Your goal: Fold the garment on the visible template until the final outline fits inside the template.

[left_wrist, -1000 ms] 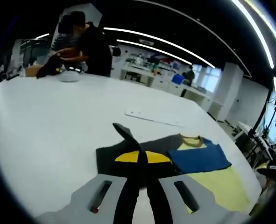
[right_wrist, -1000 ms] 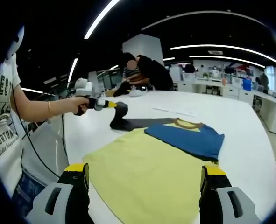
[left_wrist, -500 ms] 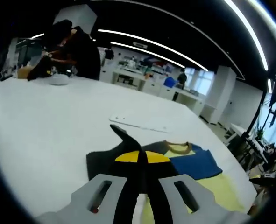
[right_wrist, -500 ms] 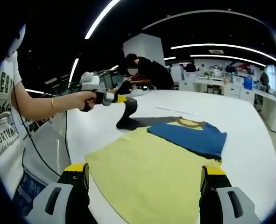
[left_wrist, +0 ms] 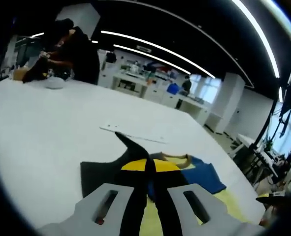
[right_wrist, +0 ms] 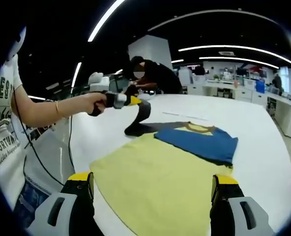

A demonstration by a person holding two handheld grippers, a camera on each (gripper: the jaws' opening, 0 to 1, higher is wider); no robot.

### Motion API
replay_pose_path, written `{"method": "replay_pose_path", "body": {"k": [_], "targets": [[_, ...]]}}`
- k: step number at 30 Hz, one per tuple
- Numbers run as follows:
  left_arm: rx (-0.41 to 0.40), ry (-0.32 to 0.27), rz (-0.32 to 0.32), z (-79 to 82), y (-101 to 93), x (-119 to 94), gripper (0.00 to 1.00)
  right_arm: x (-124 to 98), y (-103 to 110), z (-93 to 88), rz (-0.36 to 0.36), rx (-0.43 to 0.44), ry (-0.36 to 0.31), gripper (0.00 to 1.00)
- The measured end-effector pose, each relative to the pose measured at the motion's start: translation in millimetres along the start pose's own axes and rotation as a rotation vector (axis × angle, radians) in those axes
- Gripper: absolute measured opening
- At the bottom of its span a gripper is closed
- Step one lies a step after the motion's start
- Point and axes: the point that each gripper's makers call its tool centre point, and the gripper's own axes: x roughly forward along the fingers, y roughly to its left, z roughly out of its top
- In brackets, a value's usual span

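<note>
Left gripper view: my left gripper point(left_wrist: 150, 169) has its jaws together, clamped on the dark grey sleeve point(left_wrist: 130, 147) of the garment point(left_wrist: 194, 174), which rises off the bench point(left_wrist: 42, 123) to a point between the yellow jaw tips. More dark sleeve fabric lies flat below it. The blue sleeve point(left_wrist: 204, 178) lies folded over the yellow body, near the bench's right edge. A thin white strip point(left_wrist: 133, 133) lies farther along the bench. A person point(left_wrist: 71, 49) stands at the far edge.

Right gripper view: my right gripper point(right_wrist: 152, 194) hangs above the yellow body point(right_wrist: 160, 182) with its jaws wide apart, holding nothing. My left hand point(right_wrist: 93, 103) holds the left gripper point(right_wrist: 135, 102) with the sleeve point(right_wrist: 138, 118) lifted from the bench point(right_wrist: 253, 123). The blue sleeve point(right_wrist: 199, 142) crosses the upper part of the garment.
</note>
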Motion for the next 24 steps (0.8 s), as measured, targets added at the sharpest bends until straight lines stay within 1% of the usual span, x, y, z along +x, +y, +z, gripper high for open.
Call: {"method": "replay_pose_path", "body": {"k": [7,13,16,20,24], "targets": [[0.018,0.008,-0.037,-3.3,-11.9,8.1,0.0,0.9,1.9,-3.2,0.006,0.002,0.008,0.99],[0.025,-0.003,-0.061,1.4,-19.3,14.7,0.0,1.9,4.1,-8.9,0.009,0.005,0.026,0.99],[0.028,-0.016,-0.078,4.8,-27.6,17.3,0.0,2.5,4.6,-9.7,0.01,0.009,0.027,0.99],[0.046,-0.014,-0.09,5.9,-36.0,21.5,0.0,3.8,5.2,-8.5,0.012,0.009,0.025,0.99],[0.053,-0.026,-0.108,9.9,-46.4,26.1,0.0,4.2,5.5,-8.3,0.013,0.009,0.025,0.99]]}}
